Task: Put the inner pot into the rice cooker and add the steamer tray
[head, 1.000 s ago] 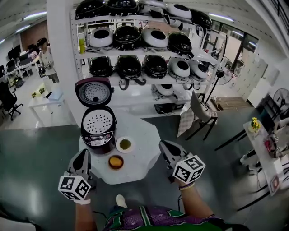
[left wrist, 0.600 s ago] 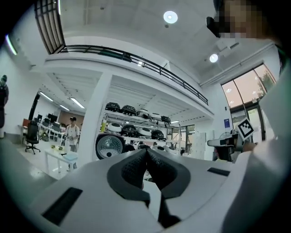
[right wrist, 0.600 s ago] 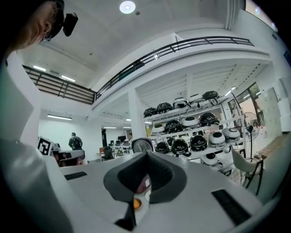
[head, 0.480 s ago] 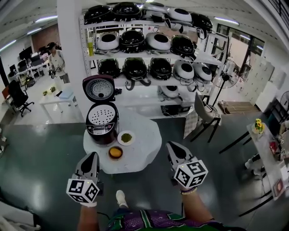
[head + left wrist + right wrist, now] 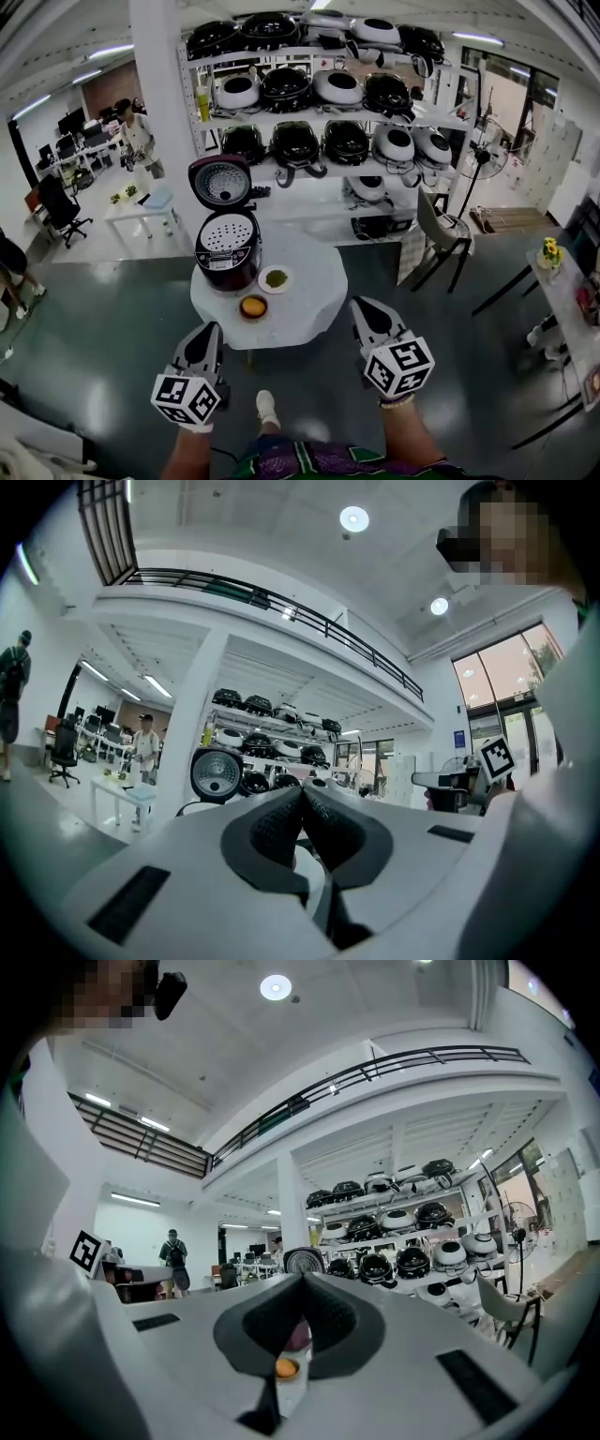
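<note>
White round table (image 5: 314,300) sits centre frame on dark glossy floor (image 5: 112,347), cooker-stacked shelving (image 5: 309,114) upper middle; we see left gripper (image 5: 207,330) and right gripper (image 5: 362,307) both closed, empty.

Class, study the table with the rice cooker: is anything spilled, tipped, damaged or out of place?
Nothing stands out. The rice cooker stands upright on the table, lid open, holed tray level inside; the green-filled dish and orange-filled dish beside it, unspilled.

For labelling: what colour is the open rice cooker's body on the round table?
The rice cooker is dark maroon; the head view shows it best.
</note>
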The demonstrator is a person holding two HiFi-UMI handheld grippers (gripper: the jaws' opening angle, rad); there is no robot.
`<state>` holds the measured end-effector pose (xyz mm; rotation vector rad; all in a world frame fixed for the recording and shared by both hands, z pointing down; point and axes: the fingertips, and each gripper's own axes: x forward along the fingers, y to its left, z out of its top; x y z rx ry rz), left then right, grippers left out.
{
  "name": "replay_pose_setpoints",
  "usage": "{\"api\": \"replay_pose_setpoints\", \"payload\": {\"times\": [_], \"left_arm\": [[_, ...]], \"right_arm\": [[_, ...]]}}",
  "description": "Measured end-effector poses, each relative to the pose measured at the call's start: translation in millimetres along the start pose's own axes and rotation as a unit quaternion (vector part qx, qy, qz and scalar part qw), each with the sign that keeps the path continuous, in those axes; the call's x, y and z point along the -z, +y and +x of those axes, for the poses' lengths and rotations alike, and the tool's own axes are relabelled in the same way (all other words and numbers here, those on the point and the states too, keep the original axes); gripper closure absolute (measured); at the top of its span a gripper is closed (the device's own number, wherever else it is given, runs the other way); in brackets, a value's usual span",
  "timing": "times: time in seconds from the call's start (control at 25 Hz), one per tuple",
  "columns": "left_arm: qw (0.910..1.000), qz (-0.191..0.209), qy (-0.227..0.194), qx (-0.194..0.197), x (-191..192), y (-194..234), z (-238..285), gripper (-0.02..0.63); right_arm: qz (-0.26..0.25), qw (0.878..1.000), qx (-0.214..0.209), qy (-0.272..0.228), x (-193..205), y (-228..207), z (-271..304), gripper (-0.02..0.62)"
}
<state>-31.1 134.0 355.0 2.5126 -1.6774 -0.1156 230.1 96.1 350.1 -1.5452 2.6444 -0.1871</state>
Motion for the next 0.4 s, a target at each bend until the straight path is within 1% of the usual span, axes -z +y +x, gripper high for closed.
{"api": "replay_pose_setpoints", "payload": {"times": [0.2, 0.4], "left_arm": [[0.9999, 0.006, -0.008, -0.004, -0.9, -10.4, -13.6, 0.584], [1.0, 0.001, -0.003, -0.008, 6.9, -10.0, -26.4, 0.584]], "right_arm": [[0.0, 1.0, -0.002, -0.001, 6.1, 3.8, -11.8, 0.591], [-0.006, 1.0, -0.007, 0.005, 8.6, 13.5, -18.6, 0.591]]}}
